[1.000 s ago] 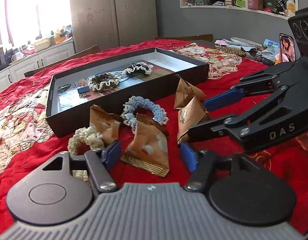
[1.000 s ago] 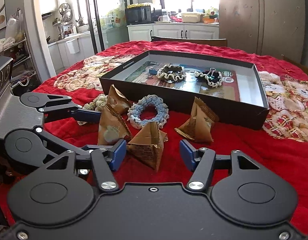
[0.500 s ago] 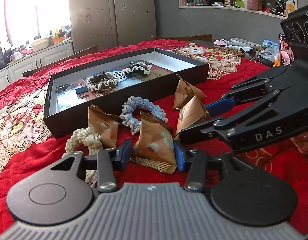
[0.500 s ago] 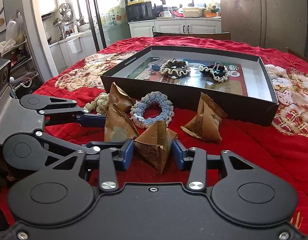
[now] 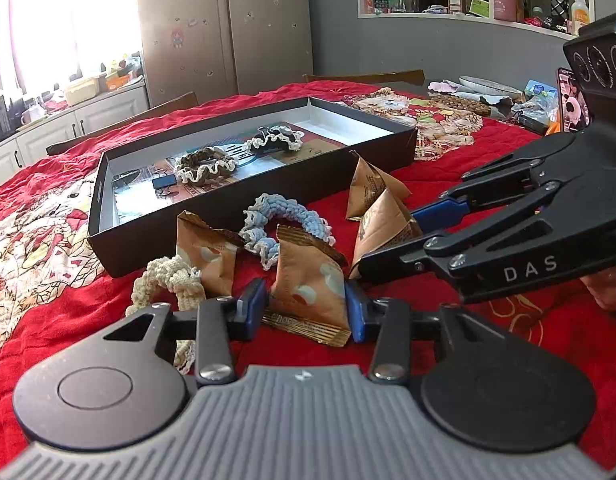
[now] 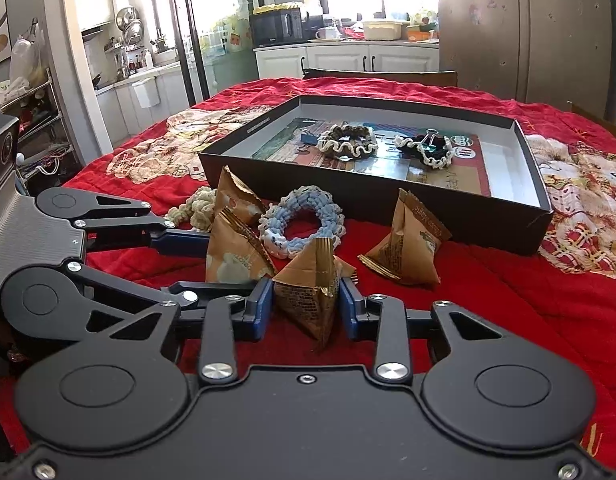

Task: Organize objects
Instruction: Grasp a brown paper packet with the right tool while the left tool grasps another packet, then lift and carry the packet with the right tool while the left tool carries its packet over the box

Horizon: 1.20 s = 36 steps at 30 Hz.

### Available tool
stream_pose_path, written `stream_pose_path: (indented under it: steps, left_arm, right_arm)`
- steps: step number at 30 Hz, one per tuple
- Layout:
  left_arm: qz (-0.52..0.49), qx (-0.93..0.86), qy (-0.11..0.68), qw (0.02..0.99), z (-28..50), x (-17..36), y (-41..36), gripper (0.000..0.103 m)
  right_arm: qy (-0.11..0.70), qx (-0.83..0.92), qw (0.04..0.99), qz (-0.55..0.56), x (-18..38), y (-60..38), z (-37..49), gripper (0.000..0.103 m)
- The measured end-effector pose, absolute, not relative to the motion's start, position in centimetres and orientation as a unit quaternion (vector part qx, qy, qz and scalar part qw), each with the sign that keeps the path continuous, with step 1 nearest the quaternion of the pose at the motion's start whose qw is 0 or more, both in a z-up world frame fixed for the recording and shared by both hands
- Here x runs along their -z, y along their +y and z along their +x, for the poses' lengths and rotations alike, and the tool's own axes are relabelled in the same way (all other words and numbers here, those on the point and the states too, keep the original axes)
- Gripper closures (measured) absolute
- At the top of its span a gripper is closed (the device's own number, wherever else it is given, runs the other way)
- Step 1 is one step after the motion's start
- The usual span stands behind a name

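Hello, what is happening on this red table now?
A person is tidying small things with a claw in each hand. The left claw has just been closing on a brown packet, and the right claw likewise on another packet; both packets sit between the pads. Two more packets, a blue scrunchie and a cream one lie on the cloth. The black box behind already holds two scrunchies.

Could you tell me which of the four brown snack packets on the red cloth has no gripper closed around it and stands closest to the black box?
The brown packet standing alone right of the blue scrunchie, just before the black box. Another free packet sits farther left by the cream scrunchie.
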State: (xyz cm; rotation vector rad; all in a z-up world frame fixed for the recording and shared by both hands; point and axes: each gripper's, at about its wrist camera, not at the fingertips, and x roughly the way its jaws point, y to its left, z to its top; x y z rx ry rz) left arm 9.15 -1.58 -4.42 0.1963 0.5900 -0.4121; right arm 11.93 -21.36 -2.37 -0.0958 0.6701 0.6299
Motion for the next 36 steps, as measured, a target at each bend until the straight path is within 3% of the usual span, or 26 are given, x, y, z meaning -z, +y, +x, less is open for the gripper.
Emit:
stream_pose_path:
  steps: [36]
  left_arm:
    - [0.076, 0.211, 0.274, 0.935, 7.5, 1.5, -1.3, 0.063]
  right_arm:
    - [0.288, -0.287, 0.912, -0.050, -0.2, -23.4, 10.4, 0.070]
